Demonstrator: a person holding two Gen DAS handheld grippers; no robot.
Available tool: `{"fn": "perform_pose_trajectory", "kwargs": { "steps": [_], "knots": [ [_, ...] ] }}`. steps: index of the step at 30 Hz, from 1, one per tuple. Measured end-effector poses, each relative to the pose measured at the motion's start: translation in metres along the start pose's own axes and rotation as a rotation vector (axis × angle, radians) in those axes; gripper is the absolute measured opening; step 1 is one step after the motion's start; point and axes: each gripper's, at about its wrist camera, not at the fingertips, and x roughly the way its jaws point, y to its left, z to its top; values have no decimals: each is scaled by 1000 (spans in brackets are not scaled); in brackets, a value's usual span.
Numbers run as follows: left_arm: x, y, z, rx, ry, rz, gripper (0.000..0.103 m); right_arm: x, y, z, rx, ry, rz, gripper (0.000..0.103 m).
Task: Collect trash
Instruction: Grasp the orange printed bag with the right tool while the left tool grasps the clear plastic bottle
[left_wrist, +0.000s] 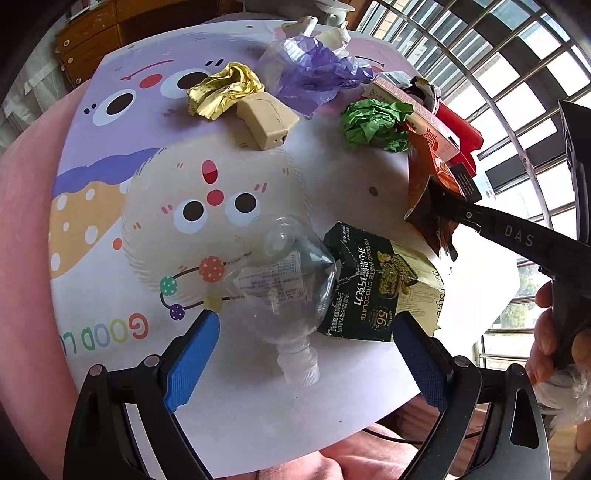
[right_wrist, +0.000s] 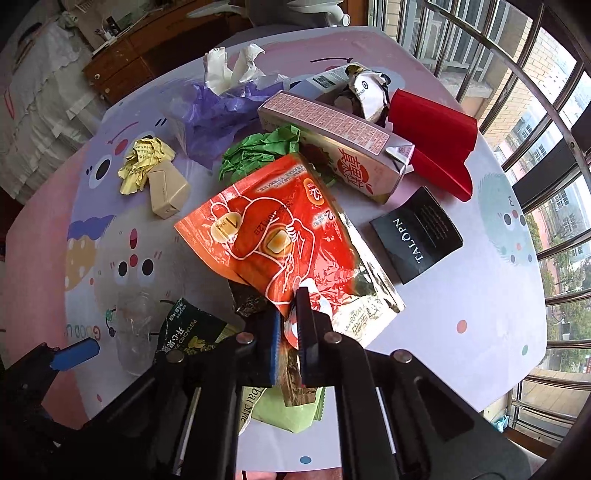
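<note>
We see a round tabletop (right_wrist: 461, 295) with cartoon animals on it, and trash lies all over it.

Our right gripper (right_wrist: 288, 332) has its jaws pressed together on the bottom edge of an orange snack bag (right_wrist: 280, 236). The bag is shiny and sticks up and away from the gripper, tilted over the middle of the tabletop. In the left wrist view the same bag (left_wrist: 428, 177) hangs from the tip of the right gripper (left_wrist: 448, 210) near the far right side.

Our left gripper (left_wrist: 306, 350) has its jaws spread wide. Between them, lying flat, is a squashed clear bottle (left_wrist: 284, 291) with its white cap toward us. Just beside the bottle, touching it, is a dark green chocolate box (left_wrist: 373, 284). The jaws do not touch either one.

Farther back we see a crumpled gold wrapper (left_wrist: 221, 88) touching a small tan box (left_wrist: 266, 122). Near them is a purple plastic bag (left_wrist: 314, 74) and a ball of green paper (left_wrist: 373, 123). A pink juice carton (right_wrist: 332, 144) lies on its side by a red box (right_wrist: 432, 140). A black packet (right_wrist: 417, 236) lies flat, apart from the others. White tissue (right_wrist: 229, 66) sits at the far edge.
</note>
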Motion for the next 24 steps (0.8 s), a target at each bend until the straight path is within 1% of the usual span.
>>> {"fn": "perform_pose_trajectory", "kwargs": {
  "steps": [3,8,10,13,18,23,24],
  "knots": [
    [-2,-4,0,0,-6,-7,96,-12,-2,-7,10,0,25,5],
    [1,20,6,-133,-6,0,96,-24,-4,-20,19,-4,51,5],
    [3,26,10,-164,-6,12,96,-24,-4,-25,26,0,61,5],
    [12,28,15,-178,9,44,96,-26,-5,-32,28,8,69,5],
    [30,24,14,-171,57,57,94,-29,-6,-41,25,15,75,5],
    [36,25,15,-177,49,31,93,-32,-7,-46,26,18,76,4],
    [37,26,16,-182,48,19,91,-32,-7,-46,26,18,76,4]
  ]
}}
